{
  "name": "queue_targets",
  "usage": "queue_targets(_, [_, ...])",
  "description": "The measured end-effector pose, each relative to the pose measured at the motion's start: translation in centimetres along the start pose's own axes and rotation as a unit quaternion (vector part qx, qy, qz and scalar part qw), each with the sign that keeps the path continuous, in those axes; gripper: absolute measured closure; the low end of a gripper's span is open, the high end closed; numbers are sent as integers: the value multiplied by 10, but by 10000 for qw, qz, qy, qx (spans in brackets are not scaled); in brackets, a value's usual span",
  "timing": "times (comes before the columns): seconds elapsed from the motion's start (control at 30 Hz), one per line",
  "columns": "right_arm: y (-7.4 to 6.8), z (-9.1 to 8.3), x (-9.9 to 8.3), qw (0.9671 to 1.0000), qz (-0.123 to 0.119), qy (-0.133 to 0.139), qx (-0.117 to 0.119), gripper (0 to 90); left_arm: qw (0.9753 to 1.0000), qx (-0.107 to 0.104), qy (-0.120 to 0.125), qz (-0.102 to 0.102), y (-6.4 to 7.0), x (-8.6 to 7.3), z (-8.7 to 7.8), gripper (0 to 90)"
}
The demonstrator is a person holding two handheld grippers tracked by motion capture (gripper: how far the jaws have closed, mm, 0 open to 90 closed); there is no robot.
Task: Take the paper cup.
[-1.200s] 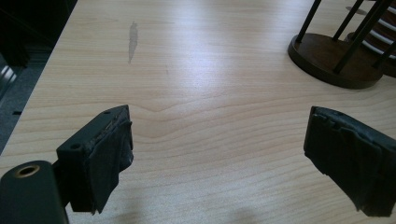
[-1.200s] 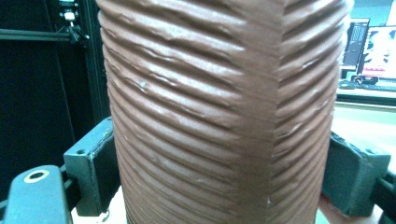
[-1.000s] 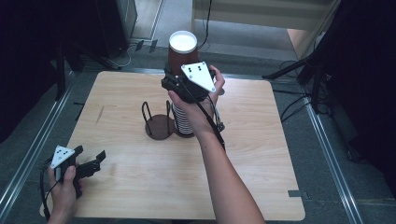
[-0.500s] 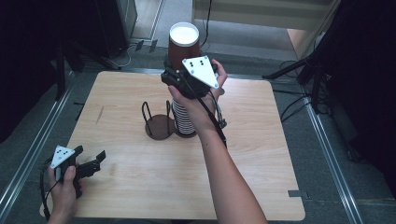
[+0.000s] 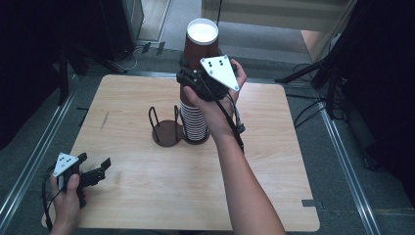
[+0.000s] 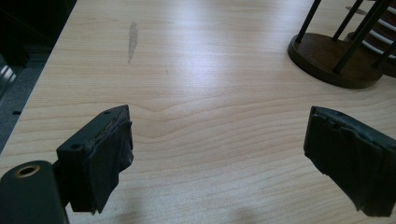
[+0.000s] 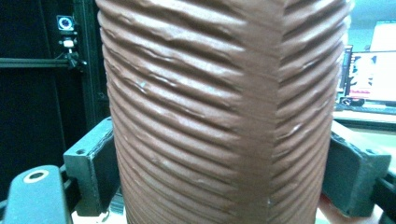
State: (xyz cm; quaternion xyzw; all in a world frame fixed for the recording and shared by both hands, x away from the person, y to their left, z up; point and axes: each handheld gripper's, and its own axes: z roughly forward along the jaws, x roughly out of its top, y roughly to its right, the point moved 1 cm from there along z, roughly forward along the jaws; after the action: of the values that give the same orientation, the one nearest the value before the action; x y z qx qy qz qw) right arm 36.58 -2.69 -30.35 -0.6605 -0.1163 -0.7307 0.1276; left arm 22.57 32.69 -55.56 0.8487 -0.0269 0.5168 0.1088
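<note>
R gripper point(image 5: 188, 78) grips 1 cup point(image 5: 200, 41); 1 stack point(image 5: 194, 120), 1 holder point(image 5: 164, 129).

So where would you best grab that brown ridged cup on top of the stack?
Grip the brown cup around its ridged side wall, below the rim, coming in level from the person's side, one jaw on each flank. The wall is round and upright, and the ridges probably help against slipping. The right gripper holds it this way, its jaws on opposite sides above the cup stack.

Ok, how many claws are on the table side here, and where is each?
2. The left claw hovers open by the table's near-left corner; the right claw grips the top cup above the cup stack.
</note>
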Motion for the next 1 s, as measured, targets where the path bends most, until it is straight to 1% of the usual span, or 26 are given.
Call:
queue_targets(0.17, [11, -3, 2, 10000, -15, 35, -88, 132, 10000, 4, 0, 2, 0, 0, 0, 86])
queue_targets(0.23, [12, -4, 2, 9999, 5, 27, -107, 132, 10000, 4, 0, 4, 0, 0, 0, 86])
queue_targets(0.27, [15, -4, 2, 9999, -37, 40, -122, 132, 10000, 4, -2, 6, 0, 0, 0, 86])
queue_targets(0.3, [18, -5, 2, 9999, -20, 13, -153, 132, 10000, 5, -1, 8, 0, 0, 0, 86])
queue_targets(0.43, [23, -6, 3, 9998, -10, 21, -189, 132, 10000, 6, 0, 5, 0, 0, 0, 86])
queue_targets(0.5, [28, -8, 4, 9997, -42, 38, -227, 131, 10000, 9, -4, 6, 0, 0, 0, 86])
queue_targets(0.57, [32, -9, 5, 9996, -19, 58, -263, 131, 10000, 9, -3, 12, 0, 0, 0, 86])
queue_targets(0.6, [32, -9, 5, 9996, -19, 58, -263, 131, 10000, 9, -3, 12, 0, 0, 0, 86])
queue_targets(0.63, [36, -11, 5, 9995, -19, 72, -320, 131, 10000, 11, -5, 12, 0, 0, 0, 86])
queue_targets(0.7, [40, -13, 4, 9993, 17, 52, -361, 131, 10000, 9, -4, 8, 0, 0, 0, 86])
queue_targets(0.77, [42, -13, 4, 9993, -12, 66, -370, 131, 10000, 11, -3, 8, 0, 0, 0, 86])
queue_targets(0.9, [49, -17, 0, 9989, 15, 29, -462, 130, 10000, 14, -4, 14, 0, 0, 0, 86])
queue_targets(1.0, [53, -20, -4, 9988, 16, 18, -481, 130, 10000, 14, -2, 13, 0, 0, 0, 86])
